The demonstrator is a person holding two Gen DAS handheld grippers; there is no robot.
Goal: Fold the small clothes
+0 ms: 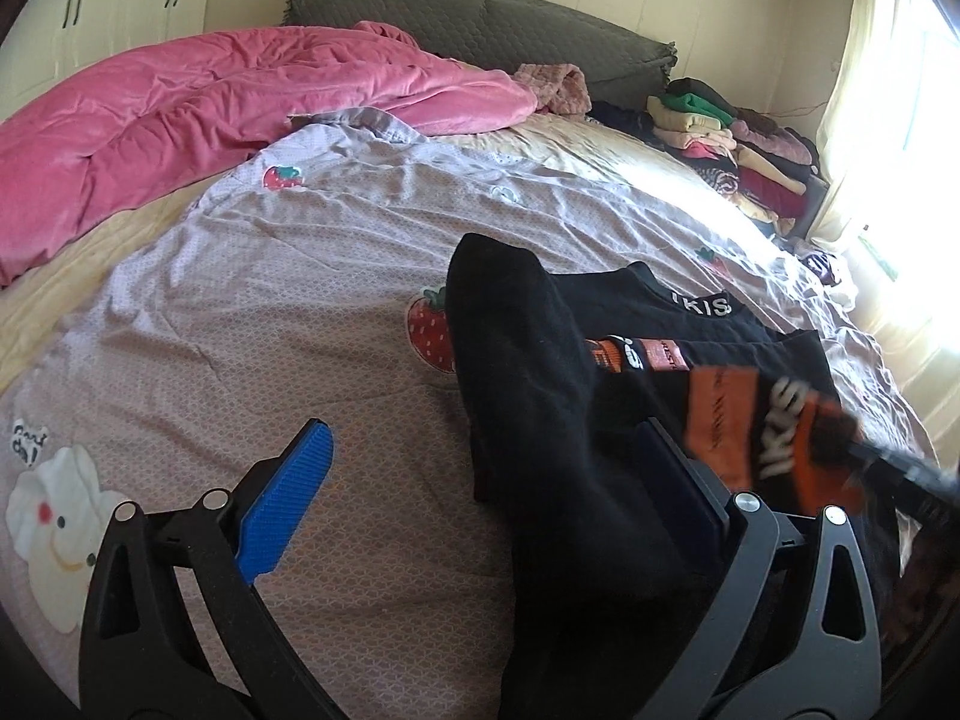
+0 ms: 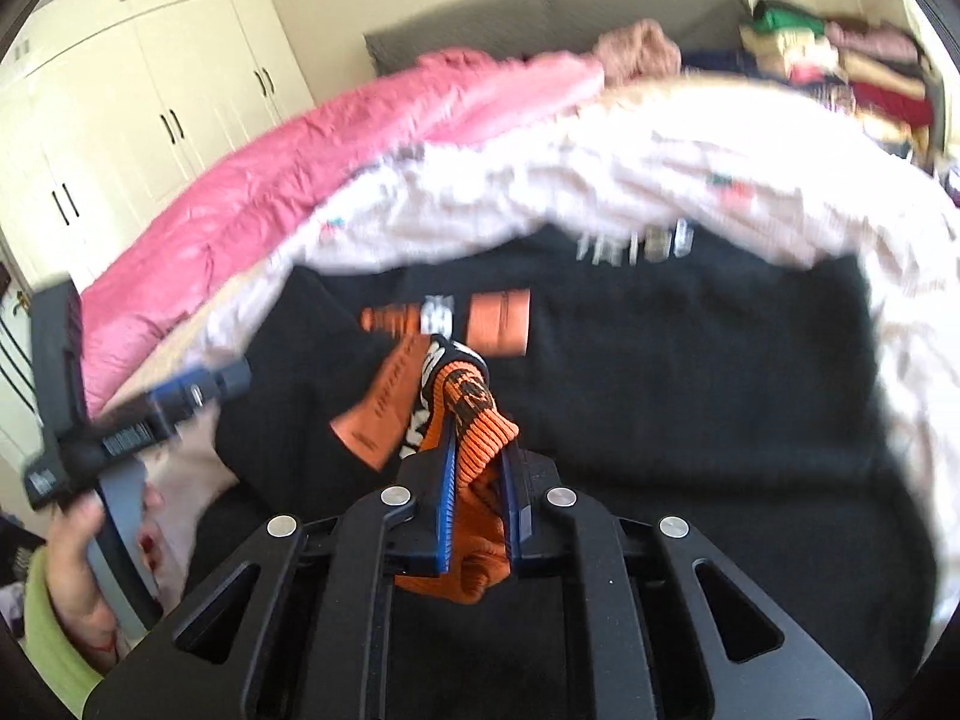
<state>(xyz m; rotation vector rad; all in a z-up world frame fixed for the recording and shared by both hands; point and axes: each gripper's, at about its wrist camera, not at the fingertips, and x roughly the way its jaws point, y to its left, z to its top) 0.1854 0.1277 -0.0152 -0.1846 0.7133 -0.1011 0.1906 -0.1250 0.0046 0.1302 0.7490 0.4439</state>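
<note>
A black sweater (image 1: 696, 324) with orange patches and white lettering lies spread on the bed (image 1: 270, 312). One black sleeve (image 1: 528, 396) runs down between the fingers of my left gripper (image 1: 486, 432), whose jaws stand wide apart; the blue pad (image 1: 288, 504) touches nothing. My right gripper (image 2: 480, 438) is shut on the sweater's orange ribbed cuff (image 2: 480, 420) and holds it above the sweater's black body (image 2: 690, 372). In the left wrist view that cuff (image 1: 822, 420) shows blurred at the right. A hand (image 2: 78, 552) holds the left gripper, one finger (image 2: 192, 390) showing.
A pink quilt (image 1: 180, 120) is bunched along the far left of the bed, before a grey headboard (image 1: 480, 18). A pile of folded clothes (image 1: 738, 138) sits at the far right corner by the curtained window (image 1: 870, 90). White wardrobe doors (image 2: 150, 90) stand at the left.
</note>
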